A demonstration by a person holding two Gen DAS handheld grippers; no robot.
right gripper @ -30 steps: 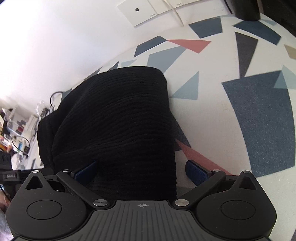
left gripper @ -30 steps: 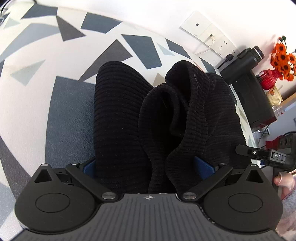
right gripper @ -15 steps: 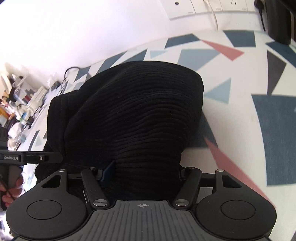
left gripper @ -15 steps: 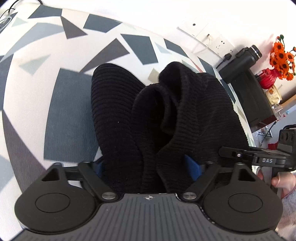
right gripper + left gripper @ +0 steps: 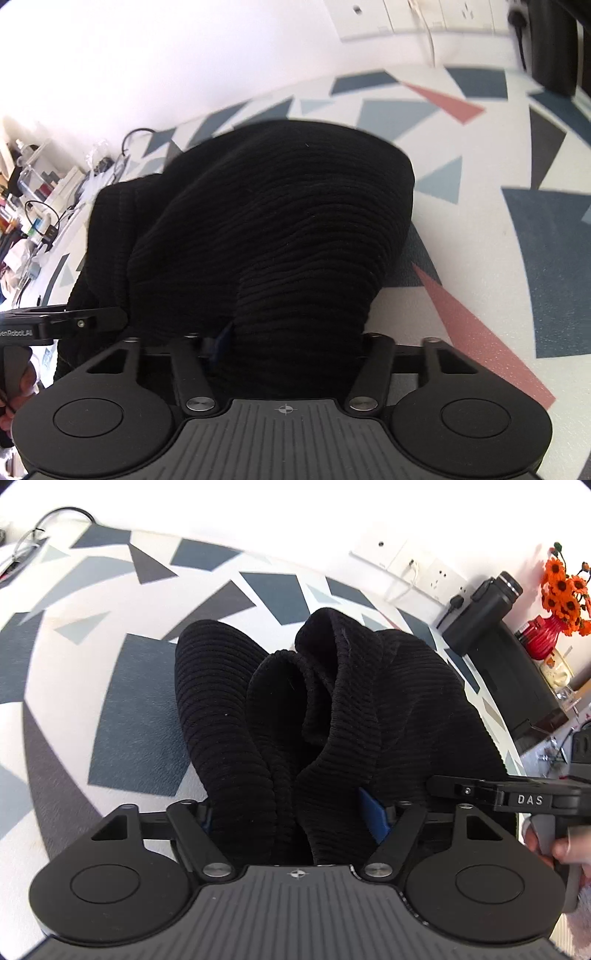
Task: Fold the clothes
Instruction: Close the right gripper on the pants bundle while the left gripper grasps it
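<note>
The sweater [image 5: 332,720] lies bunched on the table [image 5: 110,686]; a vase [image 5: 546,635] stands far right by the wall.

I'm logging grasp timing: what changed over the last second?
Both tongs have just been closing on the black knit garment: the left tongs and right tongs now pinch bunched folds and have begun gathering them. The patterned tablecloth is unchanged.

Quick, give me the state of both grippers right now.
Left gripper: jaws have just been closing, now clamped on the black knit garment.
Right gripper: jaws have just been closing, clamped on the same garment.
</note>
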